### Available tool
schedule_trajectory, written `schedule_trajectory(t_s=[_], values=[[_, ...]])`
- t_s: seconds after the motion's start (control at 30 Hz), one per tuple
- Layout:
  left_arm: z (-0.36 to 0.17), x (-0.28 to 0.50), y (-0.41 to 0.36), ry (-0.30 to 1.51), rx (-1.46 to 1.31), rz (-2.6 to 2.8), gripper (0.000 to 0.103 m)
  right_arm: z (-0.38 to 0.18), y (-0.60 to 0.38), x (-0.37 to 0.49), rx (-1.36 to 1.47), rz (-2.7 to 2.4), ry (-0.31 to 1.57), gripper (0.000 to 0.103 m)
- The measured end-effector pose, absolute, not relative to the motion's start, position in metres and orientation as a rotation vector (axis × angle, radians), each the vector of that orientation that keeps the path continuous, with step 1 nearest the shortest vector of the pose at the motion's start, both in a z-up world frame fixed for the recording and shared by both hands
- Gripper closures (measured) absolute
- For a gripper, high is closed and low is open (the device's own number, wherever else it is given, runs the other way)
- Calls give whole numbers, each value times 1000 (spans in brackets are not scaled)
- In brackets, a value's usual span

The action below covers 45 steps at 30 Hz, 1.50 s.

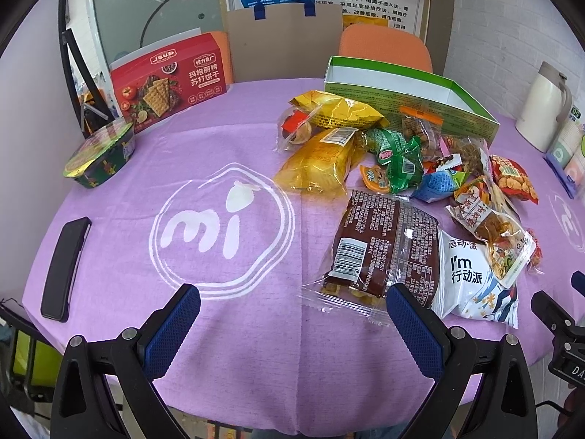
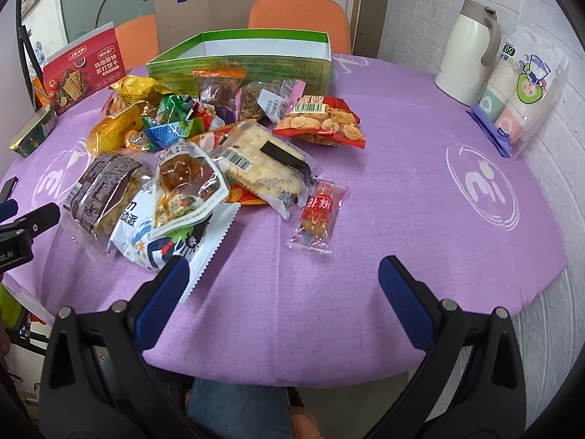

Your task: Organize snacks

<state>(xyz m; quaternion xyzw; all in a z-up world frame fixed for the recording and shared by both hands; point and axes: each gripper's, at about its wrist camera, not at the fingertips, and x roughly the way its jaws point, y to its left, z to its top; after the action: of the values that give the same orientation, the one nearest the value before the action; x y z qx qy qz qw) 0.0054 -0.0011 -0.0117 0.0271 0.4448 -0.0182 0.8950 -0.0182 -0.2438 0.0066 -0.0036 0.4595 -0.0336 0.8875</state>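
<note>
A pile of snack packets lies on the purple tablecloth [image 1: 146, 153] in front of an open green box [image 1: 413, 95], which also shows in the right wrist view [image 2: 241, 62]. Nearest are a brown packet [image 1: 380, 241], a white packet [image 1: 471, 278] and a small red packet [image 2: 318, 212]. My left gripper [image 1: 292, 303] is open and empty, low over the cloth left of the brown packet. My right gripper [image 2: 285, 274] is open and empty, just below the small red packet, its left finger over the white packet [image 2: 172, 241].
A red cracker box [image 1: 168, 77] and a noodle bowl [image 1: 102, 153] stand at the back left, a black phone [image 1: 65, 267] at the left edge. A cream kettle [image 2: 471, 51] and a pack of paper cups [image 2: 523, 106] stand at the right by the wall.
</note>
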Motion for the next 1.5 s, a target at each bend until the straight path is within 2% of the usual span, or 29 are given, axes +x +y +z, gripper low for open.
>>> schedule_trajectory(t_s=[0.33, 0.43, 0.6, 0.73, 0.8, 0.9, 0.97, 1.0, 1.03, 1.1, 1.13, 1.2, 1.33, 1.5], values=[[-17, 8, 6, 938, 27, -102, 0, 6, -228, -29, -32, 138, 847, 0], [-15, 6, 8, 923, 35, -144, 1, -1, -219, -24, -29, 219, 885, 0], [-4, 5, 0, 912, 50, -245, 8, -9, -208, -11, 18, 294, 898, 0], [5, 9, -15, 910, 77, -315, 9, 3, -213, -1, 28, 297, 870, 0], [9, 9, -21, 901, 99, -343, 15, 13, -218, 8, 39, 301, 848, 1], [14, 9, -19, 885, 90, -347, 18, 18, -211, 28, -7, 317, 835, 8], [12, 11, -10, 900, 58, -343, 18, 12, -199, 42, -59, 339, 859, 16], [10, 13, -5, 914, 48, -331, 20, 7, -194, 48, -79, 349, 878, 26], [8, 15, -2, 923, 42, -317, 22, 1, -189, 53, -96, 351, 898, 35], [4, 19, 4, 945, 39, -296, 32, -7, -182, 58, -148, 341, 899, 38], [2, 22, 6, 958, 34, -299, 35, -9, -181, 60, -156, 343, 906, 43], [2, 30, 6, 973, 35, -318, 46, -10, -185, 63, -117, 361, 917, 47], [8, 48, 7, 962, 29, -320, 47, -5, -192, 63, -91, 363, 901, 53], [21, 73, 17, 934, 23, -280, 47, 14, -203, 55, -10, 401, 858, 55]])
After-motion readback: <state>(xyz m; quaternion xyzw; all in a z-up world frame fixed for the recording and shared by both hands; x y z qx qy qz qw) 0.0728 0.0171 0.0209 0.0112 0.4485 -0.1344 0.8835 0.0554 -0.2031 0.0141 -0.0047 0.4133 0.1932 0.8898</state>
